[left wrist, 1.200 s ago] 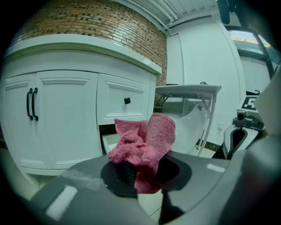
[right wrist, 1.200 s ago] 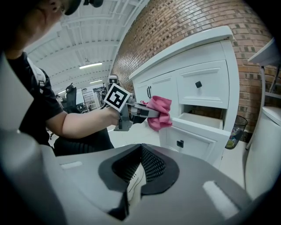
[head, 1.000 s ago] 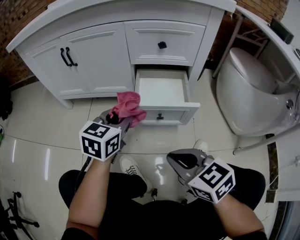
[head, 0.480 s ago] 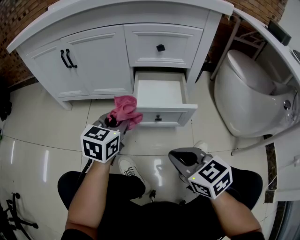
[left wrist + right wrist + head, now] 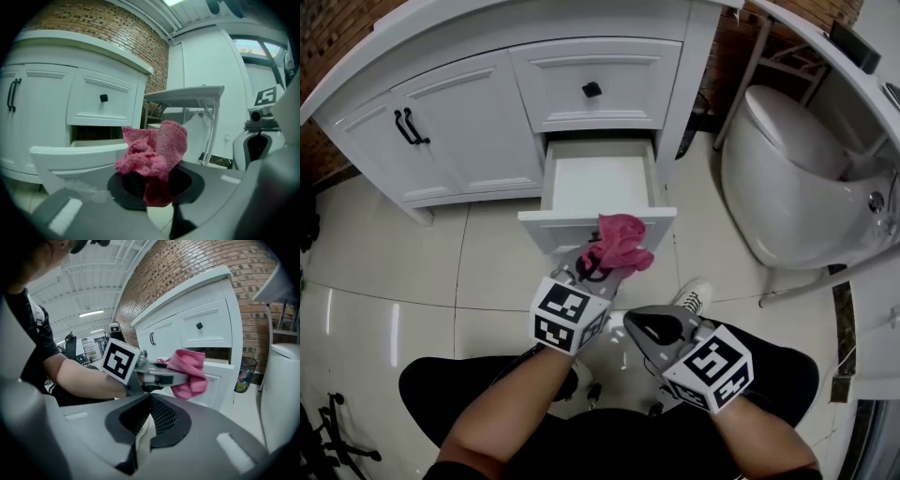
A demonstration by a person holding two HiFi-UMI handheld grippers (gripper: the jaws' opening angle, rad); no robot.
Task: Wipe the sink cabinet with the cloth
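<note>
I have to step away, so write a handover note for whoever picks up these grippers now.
Left gripper: shut on the crumpled pink cloth, at the front lip of the pulled-out white lower drawer.
Right gripper: shut, empty, low beside the left.
White sink cabinet: double doors and top drawer closed.
Done: cannot tell what has been wiped.
Left: wipe the cabinet faces, push the drawer in.
</note>
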